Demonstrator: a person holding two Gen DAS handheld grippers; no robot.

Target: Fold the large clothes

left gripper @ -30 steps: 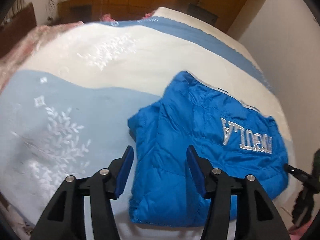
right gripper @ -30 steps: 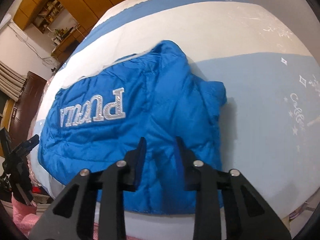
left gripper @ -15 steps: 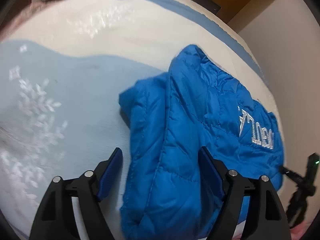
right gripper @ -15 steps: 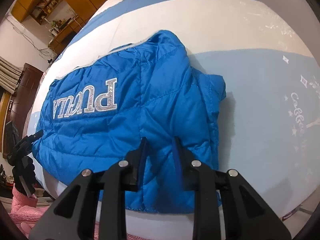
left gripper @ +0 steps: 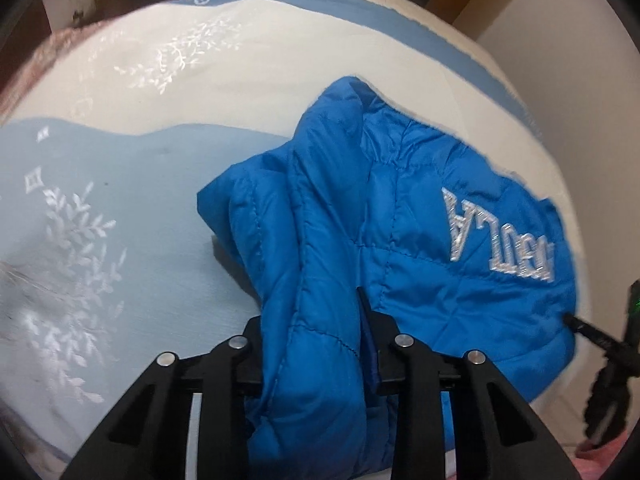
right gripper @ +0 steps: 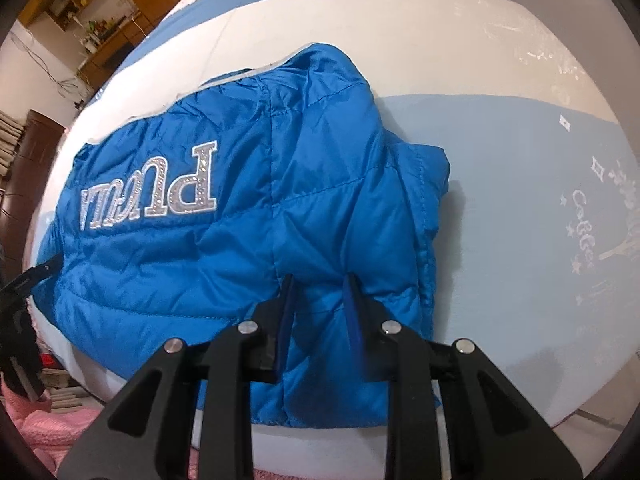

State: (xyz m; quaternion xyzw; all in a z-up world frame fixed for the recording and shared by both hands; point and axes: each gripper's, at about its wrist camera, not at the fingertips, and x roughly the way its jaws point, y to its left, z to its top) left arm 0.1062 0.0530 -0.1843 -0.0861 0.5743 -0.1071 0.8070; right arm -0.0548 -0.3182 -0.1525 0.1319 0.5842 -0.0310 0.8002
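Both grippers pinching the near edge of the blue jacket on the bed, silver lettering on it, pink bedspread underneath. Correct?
Only the bedspread is wrong: it is white and light blue, as the right wrist view shows. The left gripper and right gripper do pinch the blue jacket, with silver lettering.

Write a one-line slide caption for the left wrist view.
Left gripper pinches the near edge of a blue jacket on a bed.
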